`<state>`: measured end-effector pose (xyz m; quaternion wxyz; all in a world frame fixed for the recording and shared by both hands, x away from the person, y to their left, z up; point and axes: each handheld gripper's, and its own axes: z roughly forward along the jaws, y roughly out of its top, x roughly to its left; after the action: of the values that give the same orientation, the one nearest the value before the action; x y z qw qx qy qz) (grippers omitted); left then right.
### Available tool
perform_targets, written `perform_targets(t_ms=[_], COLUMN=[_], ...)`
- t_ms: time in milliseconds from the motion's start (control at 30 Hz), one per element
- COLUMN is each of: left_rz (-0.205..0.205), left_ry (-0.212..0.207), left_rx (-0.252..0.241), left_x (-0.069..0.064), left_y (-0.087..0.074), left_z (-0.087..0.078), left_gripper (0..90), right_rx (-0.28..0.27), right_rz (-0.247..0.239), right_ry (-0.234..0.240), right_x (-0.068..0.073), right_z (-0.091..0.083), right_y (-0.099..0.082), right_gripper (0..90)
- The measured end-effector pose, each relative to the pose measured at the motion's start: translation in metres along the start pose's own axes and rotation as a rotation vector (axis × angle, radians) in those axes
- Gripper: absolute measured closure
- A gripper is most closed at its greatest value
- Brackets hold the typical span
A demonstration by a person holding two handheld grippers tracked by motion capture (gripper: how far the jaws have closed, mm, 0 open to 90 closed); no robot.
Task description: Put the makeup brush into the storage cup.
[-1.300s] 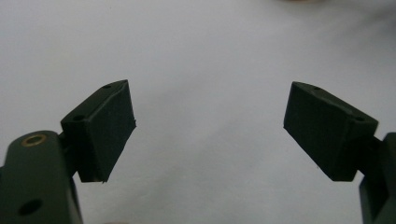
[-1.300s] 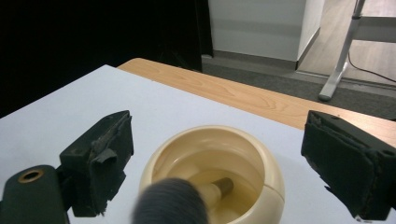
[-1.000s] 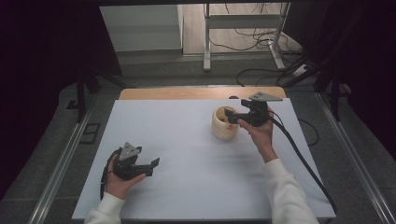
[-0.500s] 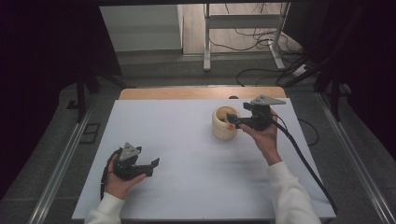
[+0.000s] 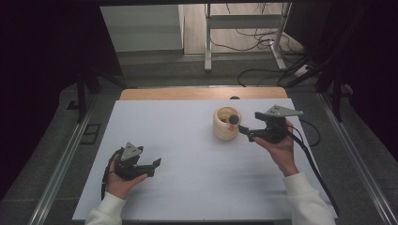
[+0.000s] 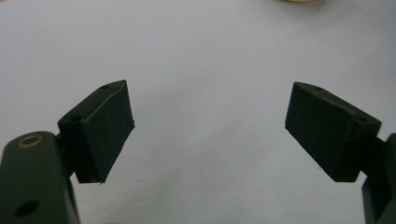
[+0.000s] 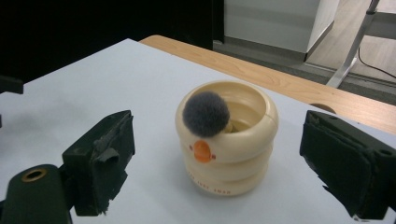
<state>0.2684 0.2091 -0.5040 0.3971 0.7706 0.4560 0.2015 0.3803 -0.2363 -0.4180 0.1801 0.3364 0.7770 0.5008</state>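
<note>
I see the cream ringed cup [image 5: 226, 124] standing upright on the white counter [image 5: 187, 187], toward its far right part. A dark grey fuzzy ball [image 7: 206, 114] sits on the near rim of the cup, above a small orange spot [image 7: 202, 150] on its side. There seems to be something pale lying inside the cup, but I cannot make it out.

My right gripper [image 5: 244, 130] is held in the right hand [image 5: 280, 147] just beside the cup, pointing at it from the right. In the right gripper view its fingers [image 7: 100, 161] stand wide apart on either side of the cup, with nothing between the pads and no contact with the cup.

My left gripper [image 5: 152, 166] is low over the near left of the counter, well apart from the cup, held in the left hand [image 5: 119, 180]. Its fingers [image 6: 100, 128] are spread wide over bare white surface and hold nothing.
</note>
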Motion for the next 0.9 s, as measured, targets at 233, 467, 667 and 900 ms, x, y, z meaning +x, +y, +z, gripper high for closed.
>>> perform_targets(t_ms=[233, 467, 667, 900], left_rz=[0.001, 0.001, 0.007, 0.012], left_ry=[0.002, 0.003, 0.0, -0.004], left_rx=[-0.002, 0.004, 0.009, 0.016], left_x=[-0.002, -0.001, -0.002, -0.004], left_y=[0.001, 0.0, 0.0, -0.001], left_z=[-0.001, 0.0, 0.0, 0.002], left_gripper=[15.7, 15.7, 15.8, 15.5], right_rx=[0.018, 0.053, 0.076, 0.106], right_rz=[-0.011, -0.015, 0.008, 0.042], right_ry=[0.004, -0.01, -0.025, -0.041], right_x=[0.004, 0.005, 0.003, 0.001], right_z=[-0.011, -0.021, -0.032, -0.041], right_y=[-0.01, -0.026, -0.043, -0.064], right_gripper=[10.9, 10.3, 9.8, 9.1])
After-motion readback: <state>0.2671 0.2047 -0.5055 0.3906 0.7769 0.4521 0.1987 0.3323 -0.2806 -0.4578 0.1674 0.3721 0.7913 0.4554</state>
